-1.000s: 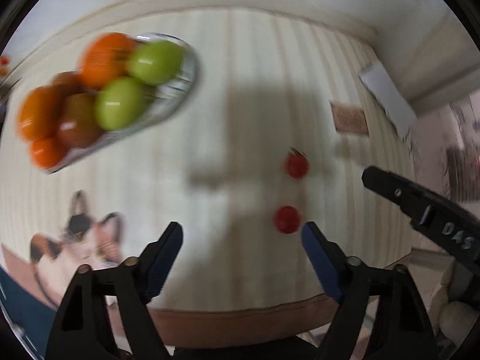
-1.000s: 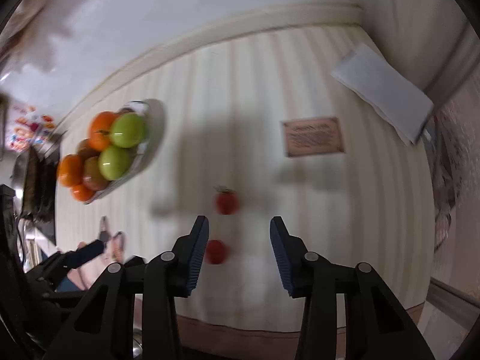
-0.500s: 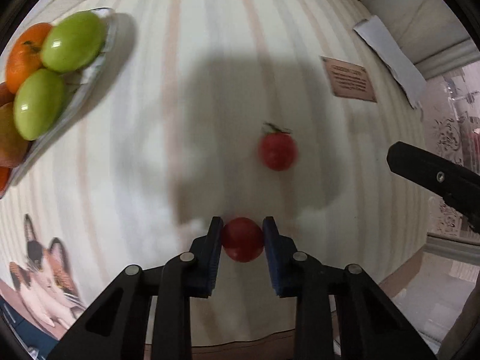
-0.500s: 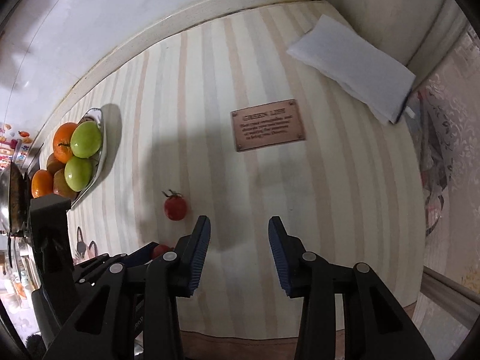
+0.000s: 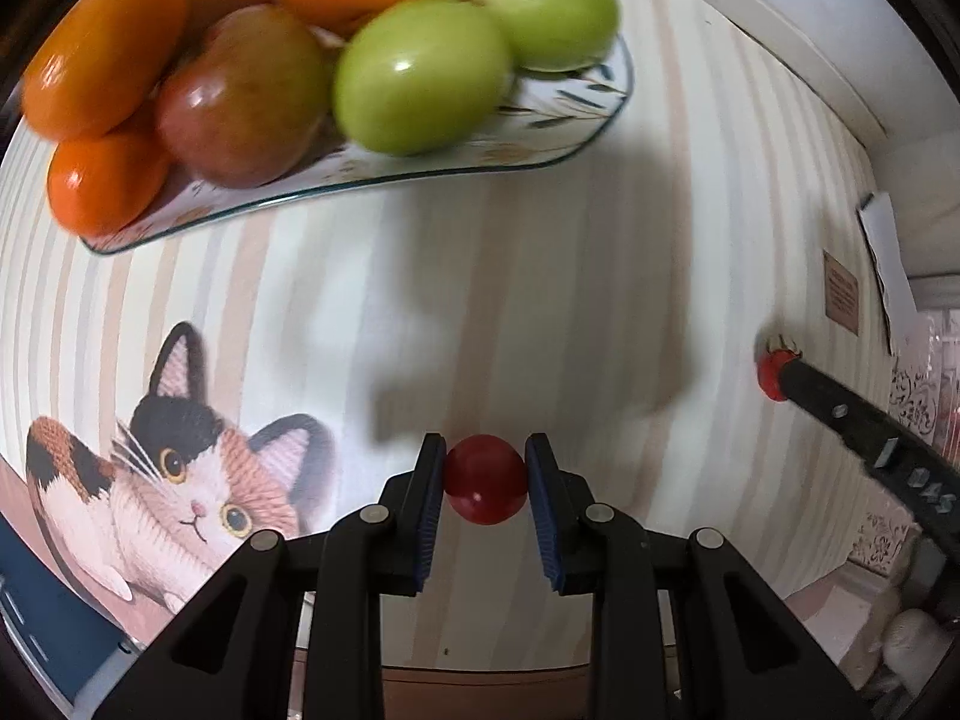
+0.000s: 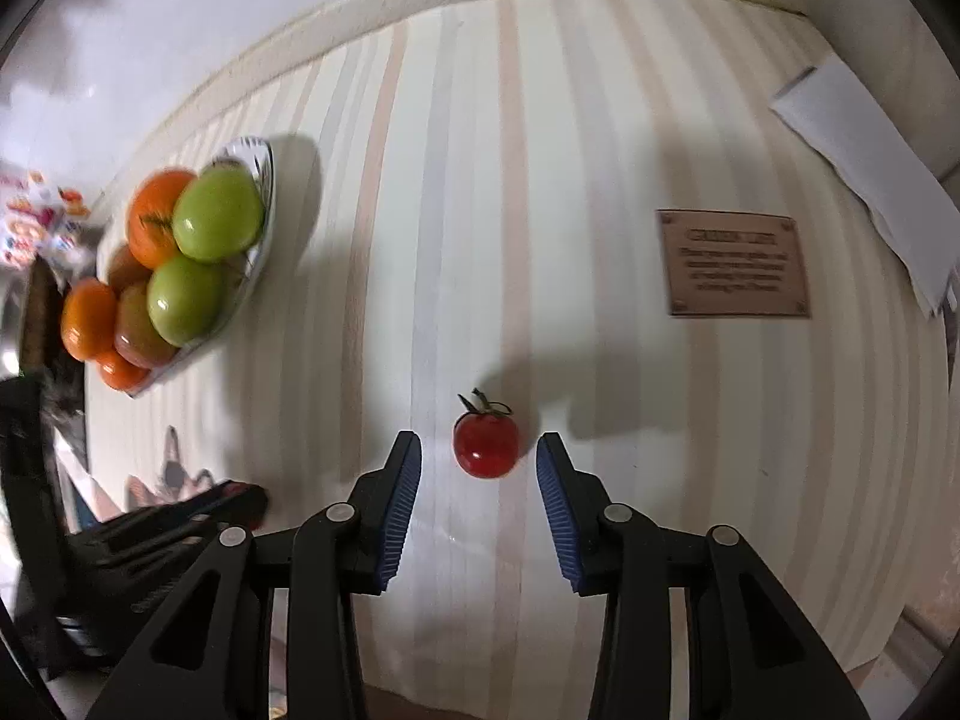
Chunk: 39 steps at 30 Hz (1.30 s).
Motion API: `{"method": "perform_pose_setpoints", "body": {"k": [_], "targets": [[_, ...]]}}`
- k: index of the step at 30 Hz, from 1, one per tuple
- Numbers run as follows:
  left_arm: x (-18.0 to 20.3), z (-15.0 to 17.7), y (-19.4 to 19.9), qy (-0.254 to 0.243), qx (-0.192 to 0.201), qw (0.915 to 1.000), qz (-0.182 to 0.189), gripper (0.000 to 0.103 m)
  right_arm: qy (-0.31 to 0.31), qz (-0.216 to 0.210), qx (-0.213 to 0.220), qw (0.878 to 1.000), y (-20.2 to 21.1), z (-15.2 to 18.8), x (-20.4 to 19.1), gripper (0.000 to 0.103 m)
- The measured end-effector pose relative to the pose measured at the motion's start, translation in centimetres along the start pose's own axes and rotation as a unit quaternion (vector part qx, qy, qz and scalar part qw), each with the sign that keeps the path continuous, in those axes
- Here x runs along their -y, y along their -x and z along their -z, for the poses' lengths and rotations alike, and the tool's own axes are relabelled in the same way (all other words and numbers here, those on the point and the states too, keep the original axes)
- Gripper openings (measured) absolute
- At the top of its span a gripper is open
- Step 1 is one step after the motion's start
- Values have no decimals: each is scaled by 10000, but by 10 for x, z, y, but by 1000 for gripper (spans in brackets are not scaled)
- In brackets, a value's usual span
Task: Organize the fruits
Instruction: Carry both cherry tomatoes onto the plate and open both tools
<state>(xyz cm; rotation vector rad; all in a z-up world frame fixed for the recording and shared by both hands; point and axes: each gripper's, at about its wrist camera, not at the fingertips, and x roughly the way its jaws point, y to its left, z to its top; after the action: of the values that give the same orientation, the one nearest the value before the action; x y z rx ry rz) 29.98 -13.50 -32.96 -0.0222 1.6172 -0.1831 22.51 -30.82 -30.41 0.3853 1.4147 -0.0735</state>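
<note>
My left gripper [image 5: 485, 480] is shut on a small red cherry tomato [image 5: 485, 483] and holds it above the striped tablecloth, in front of the fruit plate [image 5: 558, 138]. The plate holds green tomatoes [image 5: 420, 72], oranges [image 5: 102, 54] and a reddish fruit [image 5: 240, 96]. My right gripper [image 6: 478, 471] is open, with a second cherry tomato with a green stem [image 6: 485, 444] lying on the cloth between its fingers. That tomato also shows in the left wrist view [image 5: 768, 372], partly behind the right gripper's finger. The plate also shows in the right wrist view [image 6: 264, 204], far left.
A cat picture [image 5: 180, 480] is printed on the cloth near the front left. A brown plaque [image 6: 735, 264] and a white folded paper [image 6: 870, 180] lie at the right. The wall runs along the table's far edge. The table's front edge [image 5: 480, 684] is just below the left gripper.
My left gripper lifted the cherry tomato and swung left toward the fruit plate. My right gripper moved up to the stemmed tomato, which now lies between its open fingers.
</note>
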Motion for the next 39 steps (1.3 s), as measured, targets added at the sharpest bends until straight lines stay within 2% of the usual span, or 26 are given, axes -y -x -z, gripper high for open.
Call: {"method": "perform_pose_setpoints", "body": {"k": [1, 4, 8, 18, 20, 26, 31, 32, 39], "targets": [[-2, 1, -1, 15, 11, 10000, -12, 25, 77, 69, -25, 9999, -5, 1, -4, 28], [-7, 4, -1, 40, 36, 10000, 5, 25, 237, 170, 158, 9994, -7, 1, -12, 28], [-20, 10, 13, 72, 192, 9998, 72, 25, 295, 55, 278, 9992, -4, 0, -22, 28], [-68, -15, 94, 382, 849, 9950, 355, 25, 683, -580, 594, 9942, 19, -20, -73, 27], [-65, -19, 106, 404, 907, 9940, 457, 25, 805, -752, 646, 9918, 20, -27, -85, 27], [-62, -60, 135, 383, 1009, 9916, 713, 25, 949, -1133, 731, 9863, 8, -44, -109, 27], [-59, -94, 138, 190, 1006, 9933, 540, 25, 955, -1239, 729, 9850, -4, -54, -120, 27], [-42, -105, 126, 161, 966, 9940, 497, 25, 954, -1260, 702, 9849, -8, -57, -122, 27], [-34, -118, 104, -50, 718, 9973, 129, 25, 931, -1218, 553, 9866, -29, -63, -129, 28]]}}
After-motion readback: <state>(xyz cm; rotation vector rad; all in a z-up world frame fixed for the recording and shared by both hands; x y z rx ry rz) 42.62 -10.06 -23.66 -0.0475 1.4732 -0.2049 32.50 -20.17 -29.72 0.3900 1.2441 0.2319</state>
